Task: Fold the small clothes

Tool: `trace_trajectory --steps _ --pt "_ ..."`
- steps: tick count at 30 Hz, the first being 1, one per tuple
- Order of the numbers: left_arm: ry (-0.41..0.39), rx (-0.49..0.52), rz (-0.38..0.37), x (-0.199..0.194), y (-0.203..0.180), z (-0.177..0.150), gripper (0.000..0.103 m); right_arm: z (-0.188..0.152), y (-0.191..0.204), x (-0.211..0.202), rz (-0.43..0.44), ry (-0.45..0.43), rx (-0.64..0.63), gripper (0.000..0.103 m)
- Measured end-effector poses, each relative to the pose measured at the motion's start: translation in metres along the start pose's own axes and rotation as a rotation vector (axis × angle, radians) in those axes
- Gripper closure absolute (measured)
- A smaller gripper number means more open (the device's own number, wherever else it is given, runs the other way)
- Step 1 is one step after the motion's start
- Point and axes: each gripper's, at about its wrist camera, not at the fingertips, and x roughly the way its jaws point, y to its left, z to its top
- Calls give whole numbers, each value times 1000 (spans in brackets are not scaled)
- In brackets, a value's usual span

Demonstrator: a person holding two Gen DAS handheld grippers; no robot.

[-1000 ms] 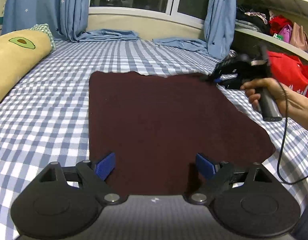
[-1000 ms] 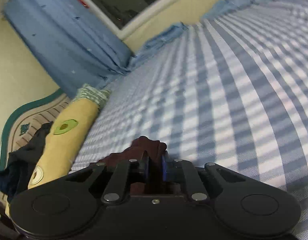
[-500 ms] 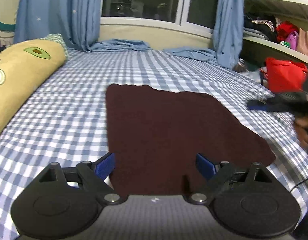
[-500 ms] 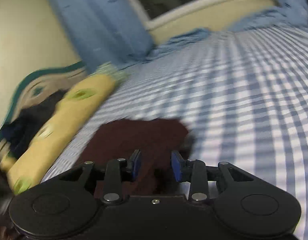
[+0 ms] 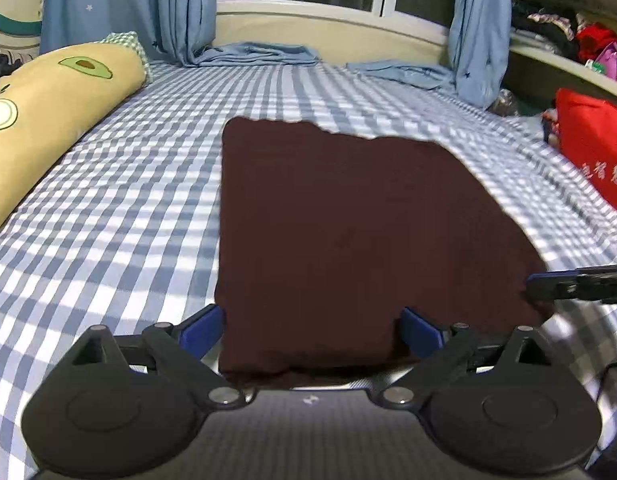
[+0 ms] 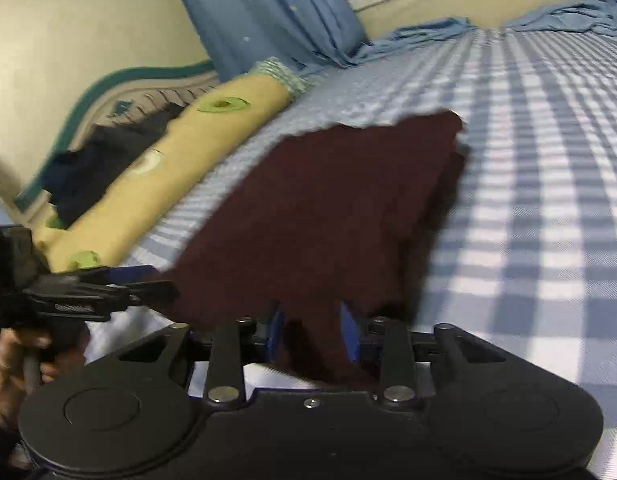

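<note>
A dark maroon cloth [image 5: 348, 232] lies folded flat on the blue checked bed [image 5: 116, 216]. My left gripper [image 5: 310, 330] is open, its blue pads on either side of the cloth's near edge. In the right wrist view the same cloth [image 6: 340, 208] runs away from me. My right gripper [image 6: 312, 336] is partly open with the cloth's near right corner between its pads, not clamped. The right gripper's tip [image 5: 572, 286] shows at the right edge of the left wrist view, and the left gripper [image 6: 96, 292] shows at the left of the right wrist view.
A long yellow avocado-print pillow [image 5: 48, 108] lies along the left side of the bed. Blue curtains [image 5: 124, 8] hang at the window behind. A red bag [image 5: 592, 148] and shelves of clothes stand at the right. Dark clothes [image 6: 96, 168] are heaped by the headboard.
My right gripper let go of the cloth's far right corner, opened, and swung back to the near right corner. My left gripper stayed open at the near edge.
</note>
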Motion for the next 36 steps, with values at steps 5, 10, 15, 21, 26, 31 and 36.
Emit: trace_trajectory --steps 5,10,15,21,26,31,36 --pt "-24 -20 0 -21 0 -6 5 -4 17 -23 34 -29 8 4" --pt "-94 23 69 -68 -9 -9 1 -14 68 -73 -89 -169 -163 1" --pt "-128 2 76 -111 -18 -15 1 -32 112 -112 -237 -219 -183 1" --pt "-111 38 73 -142 -32 -36 1 -65 150 -123 -288 -207 -150 1" --pt "-126 71 82 -165 -43 -56 1 -93 173 -127 -297 -229 -136 0" --pt "-138 85 97 -189 -49 -71 1 -110 189 -136 -318 -249 -123 1" --pt "-146 54 84 -205 -46 -81 1 -113 201 -149 -334 -270 -130 1"
